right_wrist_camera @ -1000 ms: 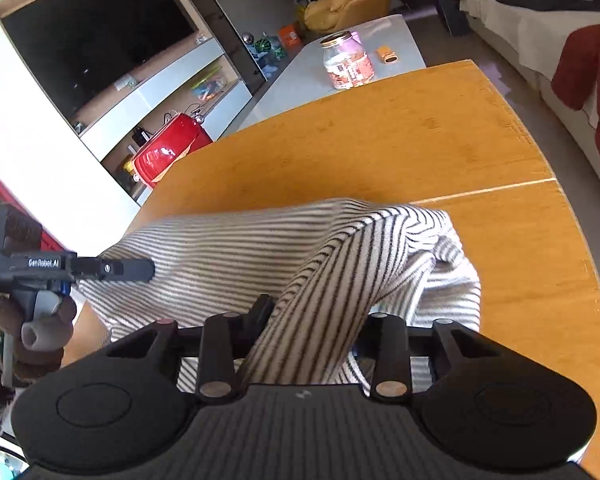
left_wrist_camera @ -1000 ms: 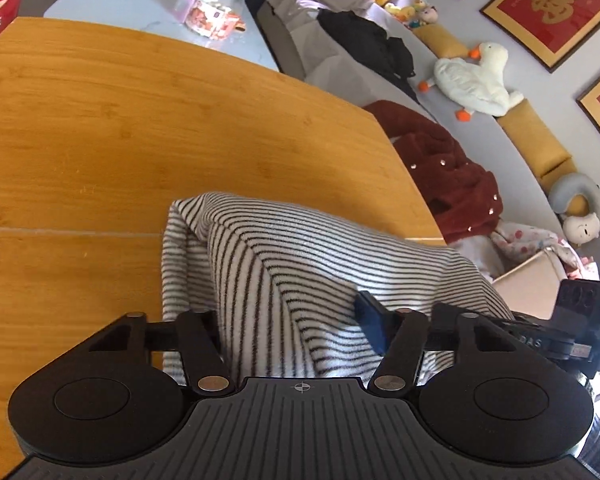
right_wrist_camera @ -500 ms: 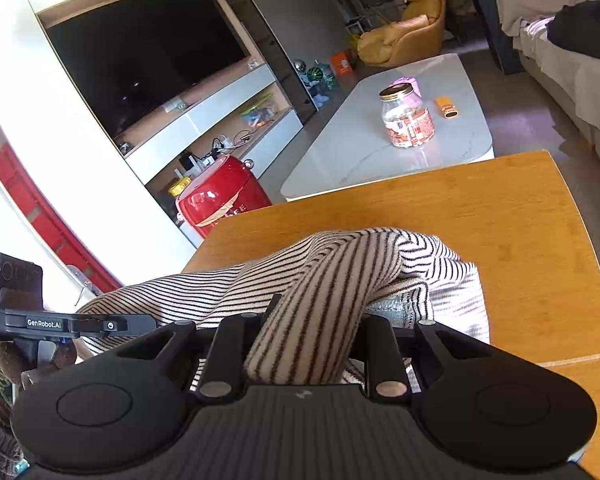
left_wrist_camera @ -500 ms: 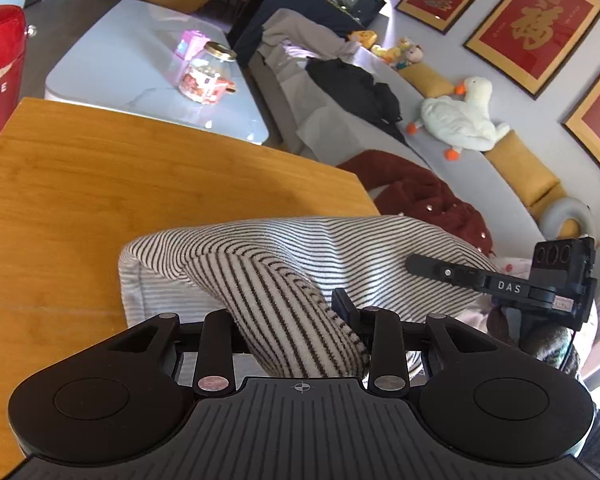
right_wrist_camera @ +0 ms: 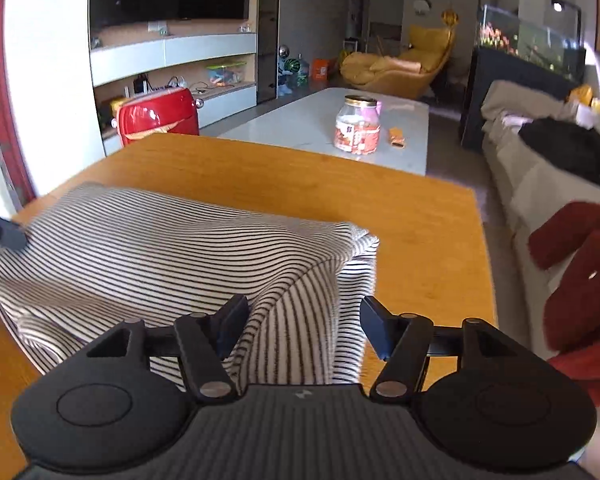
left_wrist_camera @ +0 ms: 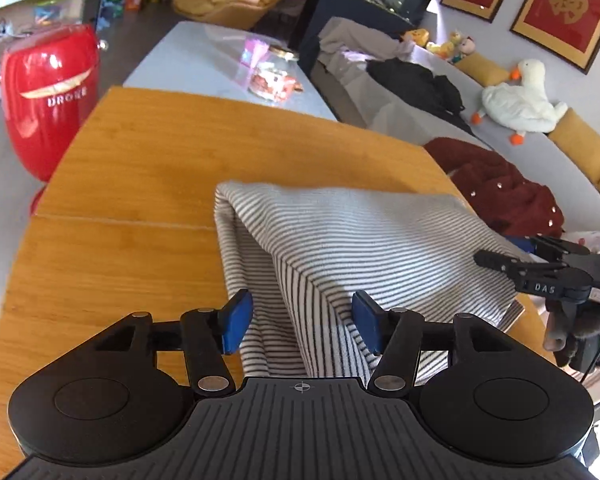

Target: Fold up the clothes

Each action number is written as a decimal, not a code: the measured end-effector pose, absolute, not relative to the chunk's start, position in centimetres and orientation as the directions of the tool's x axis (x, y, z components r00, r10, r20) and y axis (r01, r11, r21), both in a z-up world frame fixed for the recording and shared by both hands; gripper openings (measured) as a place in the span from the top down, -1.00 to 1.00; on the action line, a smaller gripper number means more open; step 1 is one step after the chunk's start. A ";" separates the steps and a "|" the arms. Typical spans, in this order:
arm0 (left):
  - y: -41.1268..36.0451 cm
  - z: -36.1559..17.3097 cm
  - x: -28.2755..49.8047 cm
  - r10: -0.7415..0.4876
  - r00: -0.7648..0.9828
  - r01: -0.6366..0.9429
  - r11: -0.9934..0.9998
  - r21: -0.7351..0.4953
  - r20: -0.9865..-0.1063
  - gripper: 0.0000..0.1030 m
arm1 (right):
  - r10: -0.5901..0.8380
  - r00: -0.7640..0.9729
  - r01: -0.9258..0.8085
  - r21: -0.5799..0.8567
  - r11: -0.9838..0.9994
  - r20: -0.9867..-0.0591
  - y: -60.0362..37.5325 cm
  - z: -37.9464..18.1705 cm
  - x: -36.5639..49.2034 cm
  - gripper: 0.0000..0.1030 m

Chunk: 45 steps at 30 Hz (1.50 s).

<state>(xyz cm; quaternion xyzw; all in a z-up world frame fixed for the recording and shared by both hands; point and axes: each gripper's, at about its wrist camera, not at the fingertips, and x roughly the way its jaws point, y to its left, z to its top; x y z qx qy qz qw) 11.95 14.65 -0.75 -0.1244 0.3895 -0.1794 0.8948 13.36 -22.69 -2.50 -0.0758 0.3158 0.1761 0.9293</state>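
The left gripper [left_wrist_camera: 302, 328] had its jaws spreading apart, blue pads [left_wrist_camera: 236, 322] standing off either side of a raised ridge of the striped garment [left_wrist_camera: 340, 248], so the cloth sat between them but nothing was pinched. Same story on the other side: the right gripper [right_wrist_camera: 304, 328] was opening too, a fold of the same striped garment [right_wrist_camera: 172, 256] running up between its fingers without the pads pressing on it.

The garment itself, white-and-dark stripes, lay bunched and partly folded over on the near part of the wooden table [left_wrist_camera: 140, 168], one layer draped over another with a rounded fold edge facing away from the cameras. From the left wrist view you could see the right gripper off at the right edge, by the garment's corner.

Behind the table: a red appliance [left_wrist_camera: 48, 96], a white coffee table [right_wrist_camera: 312, 120] with a jar [right_wrist_camera: 357, 125] on it, and a sofa [left_wrist_camera: 432, 120] holding a dark red garment [left_wrist_camera: 500, 184] and a plush goose [left_wrist_camera: 520, 100].
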 end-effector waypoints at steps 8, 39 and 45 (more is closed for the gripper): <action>12.4 -1.4 11.8 -0.474 0.578 0.267 0.879 -0.395 -0.664 -0.48 | 0.437 0.675 -0.329 0.287 0.900 -0.594 -24.7 -2.6 14.2 0.65; 9.7 -2.5 13.7 -0.502 0.571 0.315 0.865 -0.391 -0.650 -0.57 | 0.177 0.758 -0.252 -0.032 0.967 -0.628 -24.1 -4.3 13.5 -0.79; 10.1 -1.9 16.9 -0.347 0.655 0.260 0.938 -0.230 -0.671 -0.58 | 0.277 0.745 -0.377 -0.040 0.925 -0.608 -22.3 -2.3 9.2 -0.96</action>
